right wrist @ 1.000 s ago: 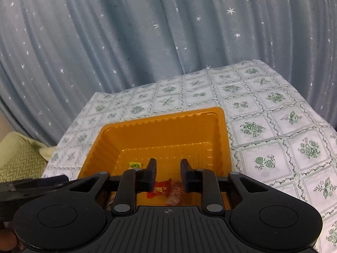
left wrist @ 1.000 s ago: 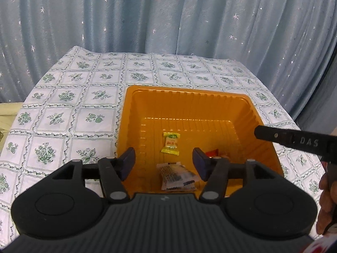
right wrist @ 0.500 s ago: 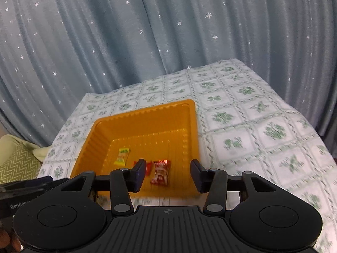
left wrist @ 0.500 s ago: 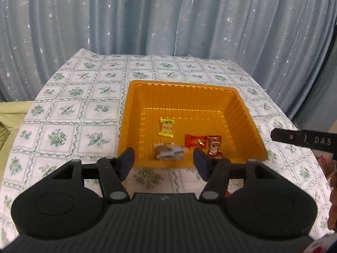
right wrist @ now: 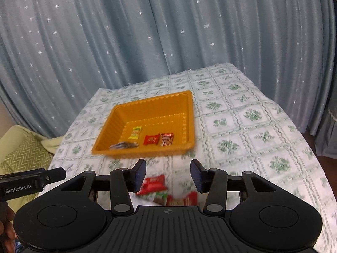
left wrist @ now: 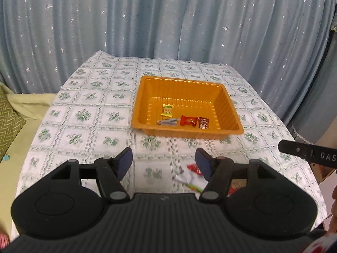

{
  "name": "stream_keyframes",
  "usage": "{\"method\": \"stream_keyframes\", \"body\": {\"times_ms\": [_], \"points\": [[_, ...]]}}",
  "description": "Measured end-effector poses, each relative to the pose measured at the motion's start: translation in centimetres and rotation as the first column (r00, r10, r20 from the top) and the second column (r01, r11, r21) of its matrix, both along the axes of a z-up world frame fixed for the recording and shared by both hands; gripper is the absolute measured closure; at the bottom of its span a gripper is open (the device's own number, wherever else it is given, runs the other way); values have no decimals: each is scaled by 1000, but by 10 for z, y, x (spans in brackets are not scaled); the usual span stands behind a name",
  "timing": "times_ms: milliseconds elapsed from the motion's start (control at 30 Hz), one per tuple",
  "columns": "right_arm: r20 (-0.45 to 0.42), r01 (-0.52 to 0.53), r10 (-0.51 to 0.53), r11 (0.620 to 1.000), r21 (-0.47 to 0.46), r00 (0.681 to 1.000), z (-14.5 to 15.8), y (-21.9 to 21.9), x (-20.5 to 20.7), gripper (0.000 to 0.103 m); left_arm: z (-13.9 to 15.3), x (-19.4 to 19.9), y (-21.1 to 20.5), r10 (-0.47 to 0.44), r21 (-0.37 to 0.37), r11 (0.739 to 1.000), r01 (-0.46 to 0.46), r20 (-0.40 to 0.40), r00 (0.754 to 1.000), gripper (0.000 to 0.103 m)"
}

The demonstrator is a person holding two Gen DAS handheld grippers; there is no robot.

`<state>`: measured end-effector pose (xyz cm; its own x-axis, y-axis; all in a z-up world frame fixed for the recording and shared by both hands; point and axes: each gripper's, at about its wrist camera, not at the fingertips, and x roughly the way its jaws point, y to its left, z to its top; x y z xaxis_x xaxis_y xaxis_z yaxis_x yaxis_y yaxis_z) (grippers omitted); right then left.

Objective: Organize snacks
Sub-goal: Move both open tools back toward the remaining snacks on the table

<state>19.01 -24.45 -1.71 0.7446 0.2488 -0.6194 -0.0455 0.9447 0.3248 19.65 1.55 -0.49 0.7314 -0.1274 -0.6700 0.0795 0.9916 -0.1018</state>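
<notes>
1. The left gripper (left wrist: 163,164) is held above the near part of the table, jaws spread wide with nothing between them
2. The right gripper (right wrist: 167,175) is likewise wide open and holds nothing; below it lies a blurred heap of loose snacks (right wrist: 166,194), red and white wrappers, on the tablecloth (right wrist: 242,135)
3. In the left wrist view, part of that heap shows as a white and red wrapper (left wrist: 190,176) just beside the right finger
4. Farther off, the orange tray (left wrist: 145,92) sits on the cloth, well apart from both grippers
5. Inside it: a yellow packet (left wrist: 167,110), a grey packet (left wrist: 167,122), a red packet (left wrist: 189,121) and a brown-red packet (left wrist: 203,123), the last three in a row by the near wall
6. Behind the table hangs a blue star-print curtain (left wrist: 168,21)
</notes>
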Motion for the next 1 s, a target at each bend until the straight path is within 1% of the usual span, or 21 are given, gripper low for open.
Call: {"method": "stream_keyframes", "body": {"times_ms": [67,133,267,400,500,700,1000], "points": [[2,-2,2,1000,-2,1000,3,1,-15,56,3,-17,0,2,0,1000,-2,7,1000,39],[8,2,-2,1000,-5,1000,4,0,-29,56,6,-32,0,3,-7,1000,-3,15,1000,34],[10,17,-17,1000,-21,1000,4,-3,-56,56,5,-57,-2,6,-17,1000,-5,13,1000,34],[4,29,-28,998,-47,1000,1,-5,-79,56,0,-78,-4,12,-36,999,-12,0,1000,33],[-4,46,-47,997,-59,999,-1,-7,-95,55,-4,-92,-6,16,-35,999,-16,-6,1000,32],[-27,61,-62,997,-45,998,-9,-11,-115,54,-11,-107,-11,7,-33,999,-7,-20,1000,32],[-36,71,-73,997,-43,997,-11,-13,-125,53,-13,-114,-13,-1,-30,1000,0,-19,1000,30]]}}
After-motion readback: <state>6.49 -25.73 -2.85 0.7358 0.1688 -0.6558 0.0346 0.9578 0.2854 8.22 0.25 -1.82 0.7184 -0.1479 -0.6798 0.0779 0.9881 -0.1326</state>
